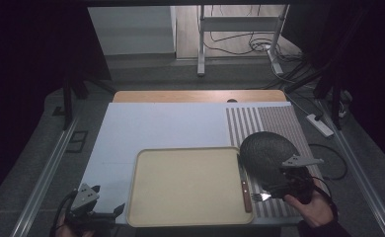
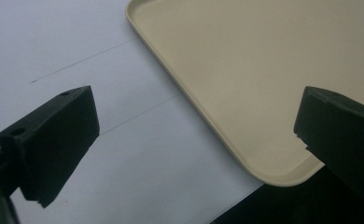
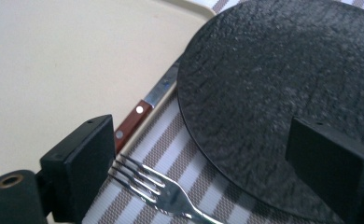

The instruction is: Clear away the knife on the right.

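Observation:
A beige tray [image 1: 188, 185] lies at the table's near middle, seen also in the left gripper view [image 2: 245, 70] and in the right gripper view [image 3: 68, 60]. To its right lies a black textured plate [image 1: 265, 152] [image 3: 273, 70] on a striped placemat [image 1: 274, 121]. A wood-handled knife [image 1: 245, 187] [image 3: 138, 114] runs along the tray's right edge. Just right of the handle is a silver fork [image 1: 260, 197] [image 3: 157, 186], tines toward the knife. My right gripper [image 1: 275, 186] [image 3: 206, 140] is open over the fork and the plate's near rim, gripping nothing. My left gripper [image 1: 109, 200] [image 2: 196, 116] is open by the tray's near left corner.
A white mat [image 1: 161, 123] [image 2: 77, 46] covers the table left of the placemat [image 3: 171, 140]. Bare wood [image 1: 195, 96] shows along the far edge. Cables and a power strip [image 1: 320, 124] lie on the floor to the right, a metal stand [image 1: 240, 29] beyond the table.

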{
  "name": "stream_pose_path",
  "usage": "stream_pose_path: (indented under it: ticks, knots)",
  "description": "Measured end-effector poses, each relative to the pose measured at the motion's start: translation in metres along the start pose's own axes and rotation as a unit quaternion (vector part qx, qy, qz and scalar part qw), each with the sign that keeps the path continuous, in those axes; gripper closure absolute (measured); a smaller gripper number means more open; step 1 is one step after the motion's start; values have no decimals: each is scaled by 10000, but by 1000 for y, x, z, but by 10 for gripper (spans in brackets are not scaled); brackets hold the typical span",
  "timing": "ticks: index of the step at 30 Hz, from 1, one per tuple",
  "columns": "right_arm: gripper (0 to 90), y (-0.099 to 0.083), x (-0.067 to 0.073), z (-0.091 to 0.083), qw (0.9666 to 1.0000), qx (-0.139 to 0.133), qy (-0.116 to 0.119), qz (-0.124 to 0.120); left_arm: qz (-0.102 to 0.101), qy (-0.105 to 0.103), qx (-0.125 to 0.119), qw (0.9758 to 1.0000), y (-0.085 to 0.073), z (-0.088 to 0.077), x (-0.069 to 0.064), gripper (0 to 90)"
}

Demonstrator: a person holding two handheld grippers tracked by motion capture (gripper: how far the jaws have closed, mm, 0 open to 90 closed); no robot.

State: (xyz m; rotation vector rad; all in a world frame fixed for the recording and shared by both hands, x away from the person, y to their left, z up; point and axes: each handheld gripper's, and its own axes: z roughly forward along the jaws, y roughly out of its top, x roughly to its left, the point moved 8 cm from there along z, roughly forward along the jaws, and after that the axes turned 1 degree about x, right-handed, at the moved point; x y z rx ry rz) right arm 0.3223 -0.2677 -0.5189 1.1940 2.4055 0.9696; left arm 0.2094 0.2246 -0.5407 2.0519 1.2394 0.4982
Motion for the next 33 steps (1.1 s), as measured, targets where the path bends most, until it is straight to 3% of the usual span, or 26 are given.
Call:
stream_pose_path:
  ticks: [13,24,33]
  knots:
    - [77,-18,-14,-21,9989,-329,-246,223,-12,13,15,10000,0,0,0,0]
    - [72,-37,-20,-33,9981,-297,-351,414,-17,13,16,10000,0,0,1,1]
    - [71,-38,-20,-34,9982,-327,-271,425,3,10,24,10000,0,1,0,2]
